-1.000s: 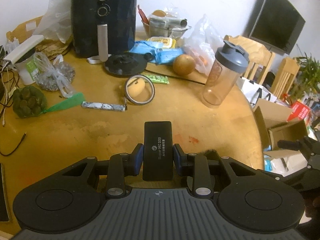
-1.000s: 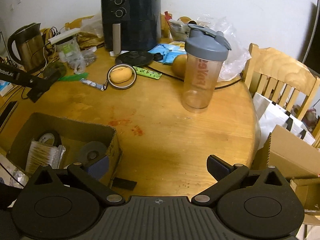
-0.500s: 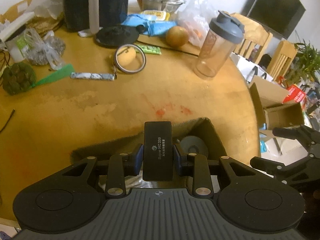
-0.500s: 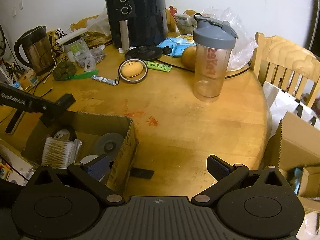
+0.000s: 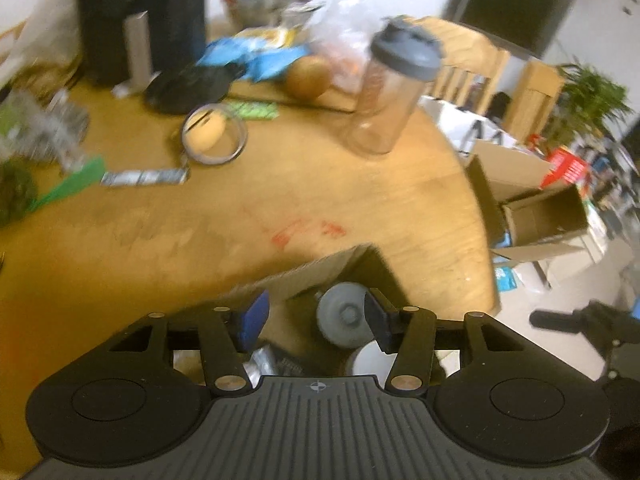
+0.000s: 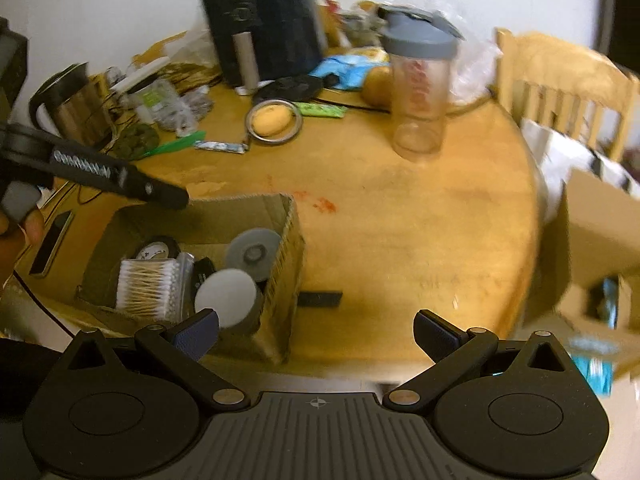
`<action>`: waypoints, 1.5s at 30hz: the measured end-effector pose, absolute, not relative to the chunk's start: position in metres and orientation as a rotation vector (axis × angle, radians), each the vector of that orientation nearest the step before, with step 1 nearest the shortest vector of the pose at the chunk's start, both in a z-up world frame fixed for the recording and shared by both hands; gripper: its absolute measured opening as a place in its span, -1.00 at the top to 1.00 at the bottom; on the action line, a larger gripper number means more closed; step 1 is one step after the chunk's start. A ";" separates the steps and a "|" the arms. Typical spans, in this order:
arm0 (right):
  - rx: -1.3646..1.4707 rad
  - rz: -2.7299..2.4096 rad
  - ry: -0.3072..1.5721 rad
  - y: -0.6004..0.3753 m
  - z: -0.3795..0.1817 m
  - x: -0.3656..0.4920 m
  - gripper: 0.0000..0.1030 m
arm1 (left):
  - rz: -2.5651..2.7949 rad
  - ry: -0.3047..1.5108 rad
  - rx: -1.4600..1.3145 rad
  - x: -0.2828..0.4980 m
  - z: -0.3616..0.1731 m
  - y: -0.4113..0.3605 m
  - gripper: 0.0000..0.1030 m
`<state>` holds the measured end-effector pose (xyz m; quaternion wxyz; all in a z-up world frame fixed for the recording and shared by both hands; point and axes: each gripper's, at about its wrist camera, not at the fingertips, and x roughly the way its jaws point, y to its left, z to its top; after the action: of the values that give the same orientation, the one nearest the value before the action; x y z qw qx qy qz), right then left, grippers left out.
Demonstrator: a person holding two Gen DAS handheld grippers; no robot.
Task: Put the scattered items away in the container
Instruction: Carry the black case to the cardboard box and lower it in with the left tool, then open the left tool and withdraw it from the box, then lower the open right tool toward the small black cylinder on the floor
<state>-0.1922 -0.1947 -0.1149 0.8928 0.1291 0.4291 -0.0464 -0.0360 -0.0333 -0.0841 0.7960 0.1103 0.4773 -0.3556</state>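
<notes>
- Gone from the left claw is the flat black rectangular device it clamped half a second ago; its jaws are opening now and nothing sits between the blue pads.
- That left claw hangs over the open brown cardboard box, which stands at the near edge of the round wooden tabletop; a second ago only bare tabletop lay beyond the claw.
- Inside the box, seen from the right wrist view: a clear pack of cotton swabs, a black roll of tape, a grey round disc leaning against the right wall, and a white-topped round container just in front of it.
- A small dark object lies between the swabs and the white-topped container; too blurred to say whether it is the released device.
- Right claw has its jaws spread wide and empty, as in both earlier pictures, above the tabletop edge just right of the box.
- Scattered items remain on the far side, well apart from the box: a metal ring with a yellow fruit inside, a green wrapper, a patterned sachet and a clear shaker bottle with a grey lid.
- Both views are blurred.
</notes>
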 end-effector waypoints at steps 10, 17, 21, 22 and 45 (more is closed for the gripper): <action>0.507 -0.344 0.810 -0.151 -0.109 -0.238 -1.00 | -1.067 0.896 0.397 -0.063 -0.060 -0.058 -0.07; 0.574 -0.506 0.779 -0.090 -0.108 -0.269 -1.00 | -1.270 0.856 0.484 -0.093 -0.058 -0.052 -0.07; 0.581 -0.559 0.763 -0.068 -0.105 -0.282 -1.00 | -1.347 0.844 0.525 -0.106 -0.061 -0.054 -0.07; 0.587 -0.575 0.761 -0.065 -0.106 -0.285 -1.00 | -1.362 0.841 0.535 -0.110 -0.062 -0.055 -0.07; 0.522 -0.917 0.949 -0.121 -0.131 -0.384 -1.00 | -1.408 0.931 0.642 -0.186 -0.096 -0.093 -0.08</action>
<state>-0.3844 -0.1214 -0.1311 0.7586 0.2399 0.4356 -0.4211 -0.1857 -0.0932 -0.0963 0.6194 0.2791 0.4047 -0.6121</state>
